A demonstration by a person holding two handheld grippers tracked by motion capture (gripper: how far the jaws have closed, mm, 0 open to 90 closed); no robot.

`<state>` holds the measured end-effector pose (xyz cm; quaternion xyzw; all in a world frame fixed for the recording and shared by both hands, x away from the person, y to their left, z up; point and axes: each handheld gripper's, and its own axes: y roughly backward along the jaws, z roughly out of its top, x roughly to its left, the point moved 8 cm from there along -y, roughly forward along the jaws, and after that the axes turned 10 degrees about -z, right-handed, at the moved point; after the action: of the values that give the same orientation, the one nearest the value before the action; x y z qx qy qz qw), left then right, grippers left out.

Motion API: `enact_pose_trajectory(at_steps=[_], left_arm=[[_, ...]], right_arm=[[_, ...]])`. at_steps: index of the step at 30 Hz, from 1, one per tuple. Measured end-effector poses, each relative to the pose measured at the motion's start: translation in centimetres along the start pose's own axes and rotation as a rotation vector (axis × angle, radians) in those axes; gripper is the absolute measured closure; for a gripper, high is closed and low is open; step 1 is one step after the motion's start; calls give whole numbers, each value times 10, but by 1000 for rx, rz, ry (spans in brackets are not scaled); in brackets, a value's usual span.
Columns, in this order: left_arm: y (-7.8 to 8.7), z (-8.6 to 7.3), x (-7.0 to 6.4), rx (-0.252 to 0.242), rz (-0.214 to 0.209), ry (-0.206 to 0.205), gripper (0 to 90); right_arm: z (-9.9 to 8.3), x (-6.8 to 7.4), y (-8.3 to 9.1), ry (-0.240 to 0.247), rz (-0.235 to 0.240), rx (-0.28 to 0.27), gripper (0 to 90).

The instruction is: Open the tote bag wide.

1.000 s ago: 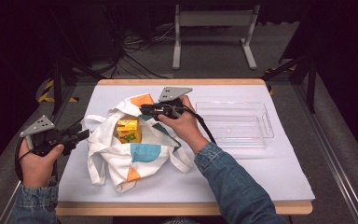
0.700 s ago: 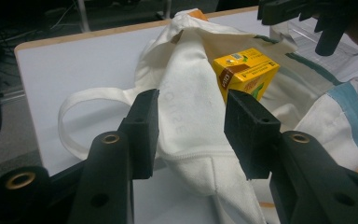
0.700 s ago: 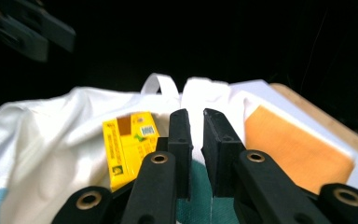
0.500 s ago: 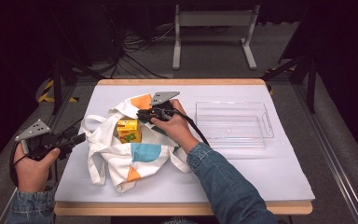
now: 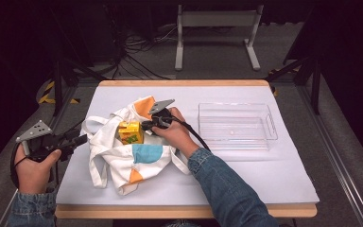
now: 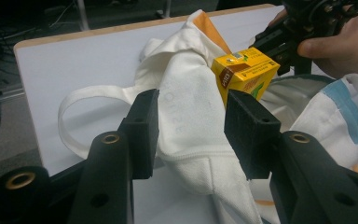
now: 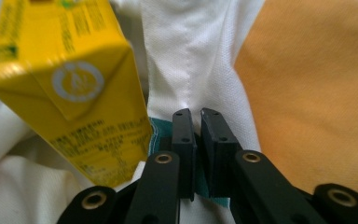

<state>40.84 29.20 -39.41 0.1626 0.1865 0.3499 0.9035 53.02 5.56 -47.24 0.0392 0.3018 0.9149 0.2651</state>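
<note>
1. the yellow juice carton [image 5: 129, 132] stands upright in the mouth of the white tote bag [image 5: 123, 158], left of centre in the high view. the bag lies slumped on the white table cover [image 5: 246, 170] with its rim fallen open around the carton, so the carton's top and upper sides are exposed.

2. the work in hand looks like getting the carton clear of the bag; the cloth seems to be held back so the box stays reachable, though that is my reading, not something seen.

3. the right gripper [image 7: 195, 116] sits just right of the carton in the high view. in the right gripper view its jaws are almost together, a narrow slit between them, with a seam of white cloth and a strip of teal fabric at their tips. whether they actually pinch the cloth i cannot tell. the carton fills the upper left of that view, beside the jaws and not between them.

4. the left gripper [image 6: 191, 128] is held off the left edge of the table in the high view, apart from the bag. its jaws stand wide, with nothing between them. in the left gripper view the carton [image 6: 244, 74] shows in the upper right, beyond the right-hand jaw, with a fold of the bag lying in between and a looped handle [image 6: 81, 100] at the left.

5. the clear plastic tray [image 5: 236, 124] sits to the right of the bag, well apart from it, a likely place for the carton to go.
</note>
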Motion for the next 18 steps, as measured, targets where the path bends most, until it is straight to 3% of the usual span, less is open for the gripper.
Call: enact_pose_trajectory(at_steps=[9,12,16,18], left_arm=[[1,1,0,2,-2,-4,556],[0,2,0,-1,-2,-5,553],[-2,4,2,-4,-2,-2,549],[-3,5,2,-8,-6,-4,549]], right_arm=[[-18,-1,-11,-61,4,52,846],[-17,-2,-8,-62,-7,54,833],[-10,-4,3,-39,-32,21,789],[-3,-4,11,-54,-21,-17,779]])
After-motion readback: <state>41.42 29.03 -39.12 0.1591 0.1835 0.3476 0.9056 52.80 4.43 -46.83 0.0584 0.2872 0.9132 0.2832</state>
